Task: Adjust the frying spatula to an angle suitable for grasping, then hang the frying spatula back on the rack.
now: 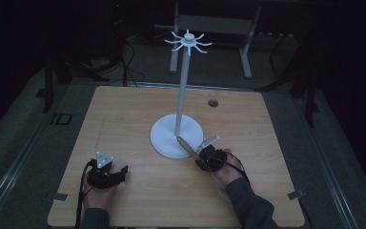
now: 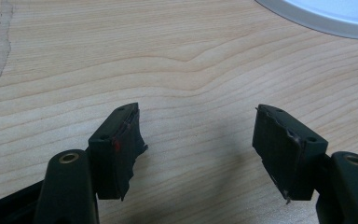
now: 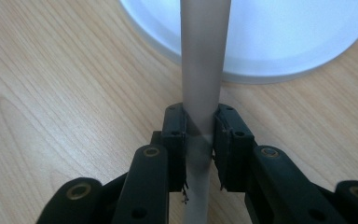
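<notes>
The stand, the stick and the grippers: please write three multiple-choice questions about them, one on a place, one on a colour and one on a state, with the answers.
1. Where does the far end of the stick in the right gripper reach?
A. over the stand's round base
B. past the table's edge
C. under the left gripper

2. What colour is the stand?
A. black
B. white
C. red

3. How is the left gripper?
A. shut on the stick
B. shut on nothing
C. open, with nothing between the jaws

Answers: 1 A, the right gripper view shows the stick running over the base. 2 B, pole, base and hooks are all white. 3 C, bare wood shows between the wide jaws.
</notes>
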